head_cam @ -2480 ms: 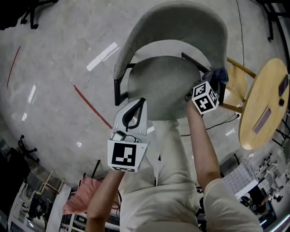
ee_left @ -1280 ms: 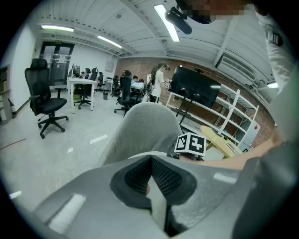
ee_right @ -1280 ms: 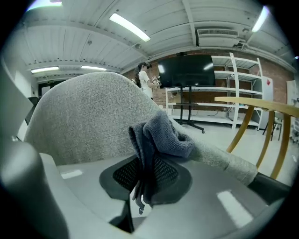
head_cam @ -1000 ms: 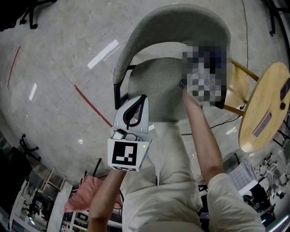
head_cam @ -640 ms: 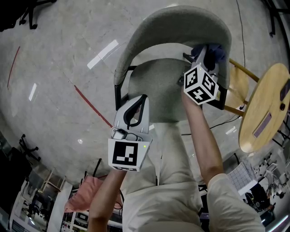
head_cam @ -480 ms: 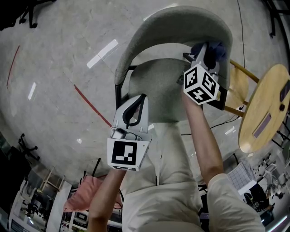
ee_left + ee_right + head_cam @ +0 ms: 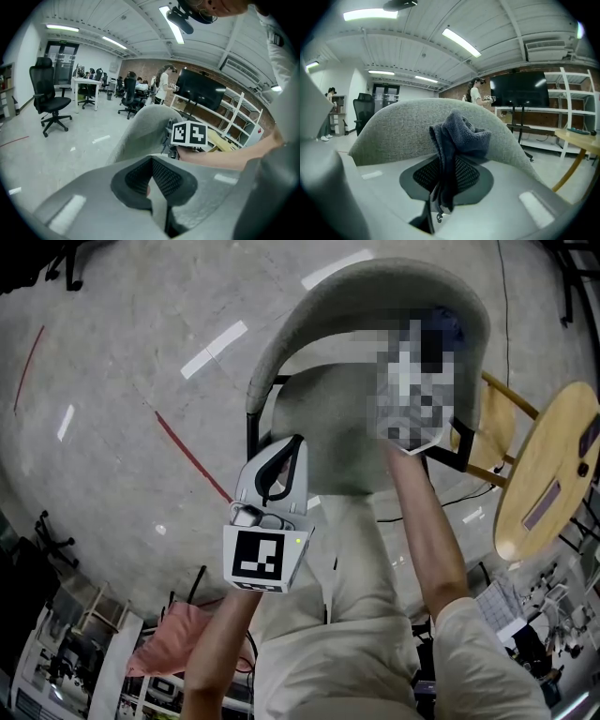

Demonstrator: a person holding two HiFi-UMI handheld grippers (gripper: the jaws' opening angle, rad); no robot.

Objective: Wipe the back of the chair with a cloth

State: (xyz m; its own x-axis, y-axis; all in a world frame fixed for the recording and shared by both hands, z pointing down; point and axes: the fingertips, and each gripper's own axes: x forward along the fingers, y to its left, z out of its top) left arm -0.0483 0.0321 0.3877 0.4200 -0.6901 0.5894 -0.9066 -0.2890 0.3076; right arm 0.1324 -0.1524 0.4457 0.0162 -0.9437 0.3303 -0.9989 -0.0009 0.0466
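Note:
The grey fabric chair stands below me, its curved back at the top of the head view. My right gripper is shut on a dark blue cloth, which bunches up just in front of the chair back. In the head view a mosaic patch hides most of that gripper; a bit of blue cloth shows against the back's inner right side. My left gripper hangs shut and empty over the seat's front left, away from the back.
A round wooden table and a wooden stool stand close on the chair's right. A red line crosses the concrete floor at left. My legs are in front of the seat. Office chairs stand farther off.
My right gripper has carried the cloth from the seat's right side up to the inner right part of the chair back. The left gripper has stayed put.

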